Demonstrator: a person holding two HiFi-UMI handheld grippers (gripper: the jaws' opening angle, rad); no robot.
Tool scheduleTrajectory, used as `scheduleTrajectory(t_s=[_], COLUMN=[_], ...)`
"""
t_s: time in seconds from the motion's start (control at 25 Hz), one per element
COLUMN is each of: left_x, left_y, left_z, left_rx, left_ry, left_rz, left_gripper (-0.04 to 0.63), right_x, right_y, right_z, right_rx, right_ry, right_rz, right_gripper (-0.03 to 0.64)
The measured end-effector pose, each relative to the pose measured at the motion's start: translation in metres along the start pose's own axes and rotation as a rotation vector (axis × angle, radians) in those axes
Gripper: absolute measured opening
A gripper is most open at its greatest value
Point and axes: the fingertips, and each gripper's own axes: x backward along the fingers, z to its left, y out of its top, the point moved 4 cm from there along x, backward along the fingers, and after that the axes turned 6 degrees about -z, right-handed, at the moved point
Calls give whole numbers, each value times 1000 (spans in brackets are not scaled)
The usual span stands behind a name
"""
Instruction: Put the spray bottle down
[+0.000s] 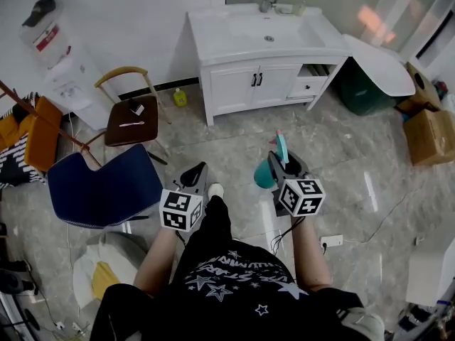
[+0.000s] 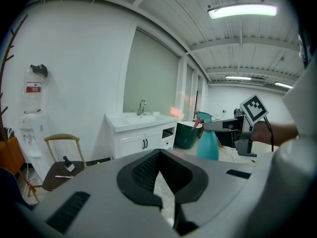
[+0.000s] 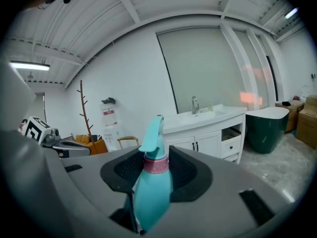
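In the head view, a grey marbled tile floor (image 1: 234, 144) is spreading under the person. A white sink cabinet (image 1: 263, 48) is standing against the wall, with a brown chair (image 1: 131, 119) and a blue chair (image 1: 103, 183) off to the left. The right gripper (image 1: 283, 165) is holding the teal spray bottle (image 1: 266, 174) in the air above the floor.

In the left gripper view, the left gripper (image 2: 158, 155) is keeping its jaws pressed together at the tips, with nothing between them.

In the right gripper view, the jaws are pinching the bottle's body — a pink collar is ringing its neck below the teal trigger head.
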Motion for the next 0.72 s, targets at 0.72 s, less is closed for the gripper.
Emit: scheduleTrajectory(t_s=[0.72], left_x=[-205], left_y=[82], left_z=[178], left_rx=[3], left_ry=[-72], left_rz=[-20], left_gripper=[15], right_x=[-259], right_y=[100], right_z=[-55], right_rx=[23], right_ry=[-88], right_rz=[-54], right_gripper=[161])
